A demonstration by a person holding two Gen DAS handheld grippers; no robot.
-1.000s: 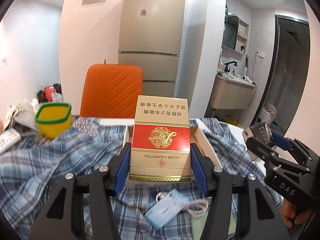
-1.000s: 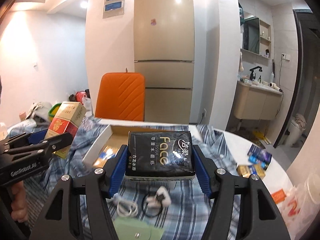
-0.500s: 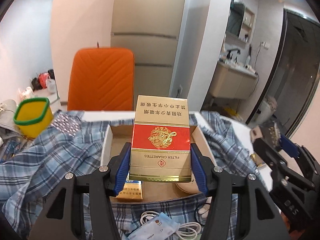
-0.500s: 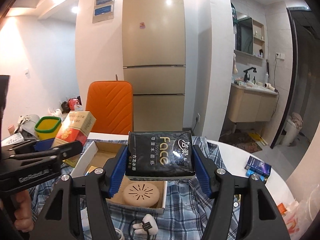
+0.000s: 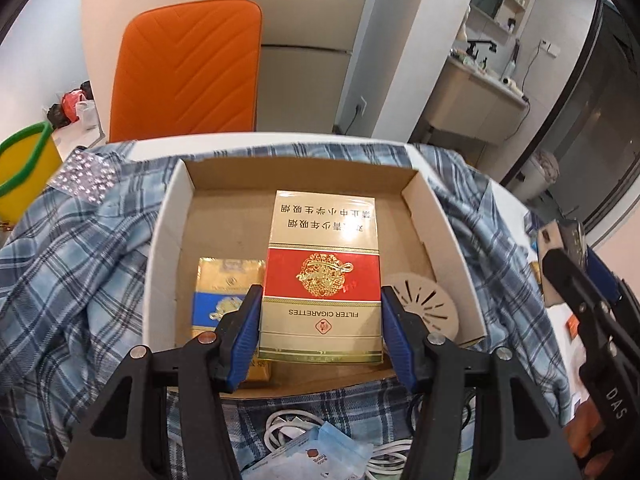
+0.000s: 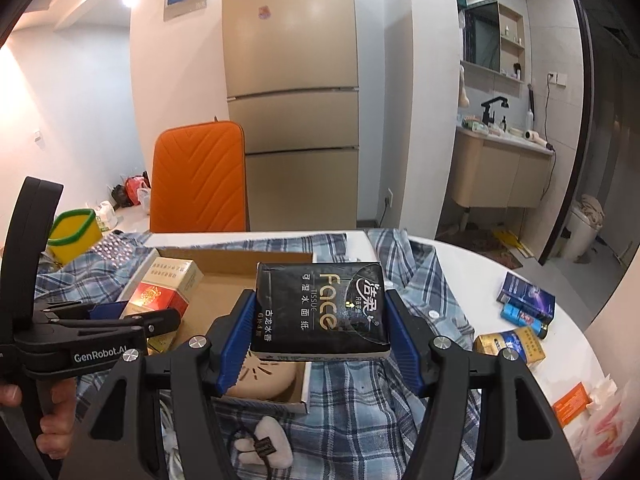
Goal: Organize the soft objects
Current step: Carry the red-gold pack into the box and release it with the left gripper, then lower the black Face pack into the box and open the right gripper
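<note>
My left gripper [image 5: 320, 320] is shut on a red and gold cigarette carton [image 5: 322, 276] and holds it over the open cardboard box [image 5: 164, 240]. The box holds a blue and gold cigarette pack [image 5: 224, 296] and a round beige slotted disc [image 5: 424, 308]. My right gripper [image 6: 320, 320] is shut on a black pack of Face tissues [image 6: 320, 312], held above the box's right side [image 6: 256, 258]. The left gripper [image 6: 116, 322] with its carton [image 6: 166, 288] shows in the right wrist view. The right gripper [image 5: 568, 264] shows at the right of the left wrist view.
A blue plaid shirt [image 5: 80, 280] covers the white round table [image 6: 480, 264]. A yellow tub with a green rim [image 5: 24, 176] stands at left. An orange chair [image 5: 188, 68] stands behind. White cables [image 5: 288, 436], a blue packet, a beige plush [image 6: 264, 444] lie in front. Cigarette packs [image 6: 508, 346] lie at right.
Both grippers have moved forward toward the box. The left one has tilted down, so its carton now hangs over the box's inside. The right one is closer to the box's right side.
</note>
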